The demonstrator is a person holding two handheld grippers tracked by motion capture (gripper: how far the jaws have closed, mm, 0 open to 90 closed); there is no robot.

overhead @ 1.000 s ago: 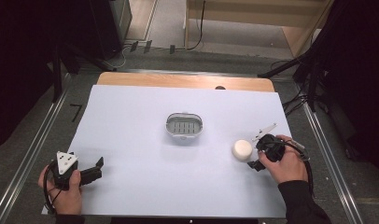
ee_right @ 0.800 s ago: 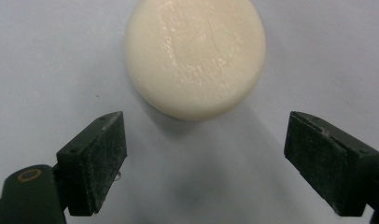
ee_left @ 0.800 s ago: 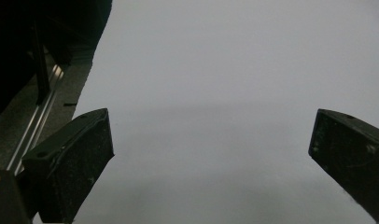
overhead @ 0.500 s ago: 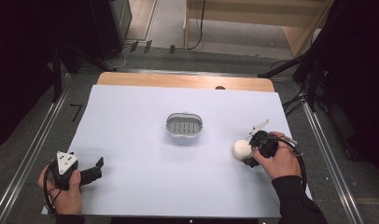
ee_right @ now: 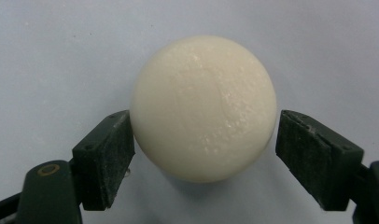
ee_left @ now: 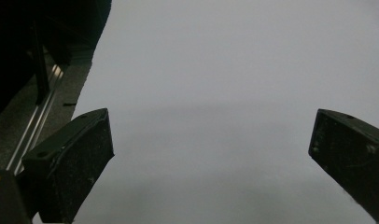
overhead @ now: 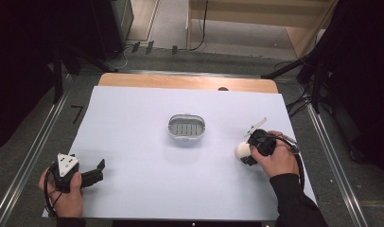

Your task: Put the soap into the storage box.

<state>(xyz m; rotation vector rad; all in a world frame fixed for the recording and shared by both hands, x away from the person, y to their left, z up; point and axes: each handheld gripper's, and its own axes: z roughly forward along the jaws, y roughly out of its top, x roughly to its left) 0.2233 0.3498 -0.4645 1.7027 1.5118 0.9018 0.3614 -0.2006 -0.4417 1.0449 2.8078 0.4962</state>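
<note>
1. The fingers (ee_right: 103, 161) of the right gripper (overhead: 249, 153) are standing on both sides of the white ball (ee_right: 204, 107); one is touching it, the other is sitting just beside it.
2. The ball (overhead: 242, 150) is lying on the table (overhead: 147, 189), to the right of the metal basket (overhead: 186, 128), which is looking empty.
3. The left gripper (overhead: 93, 172) is resting wide open, well apart from the ball.

left tool (ee_left: 211, 154) | jaws wide apart | over bare white sheet (ee_left: 215, 70)

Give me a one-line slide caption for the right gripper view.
Right gripper straddles a cream ball on the pale sheet, left jaw touching, right jaw just clear.
</note>
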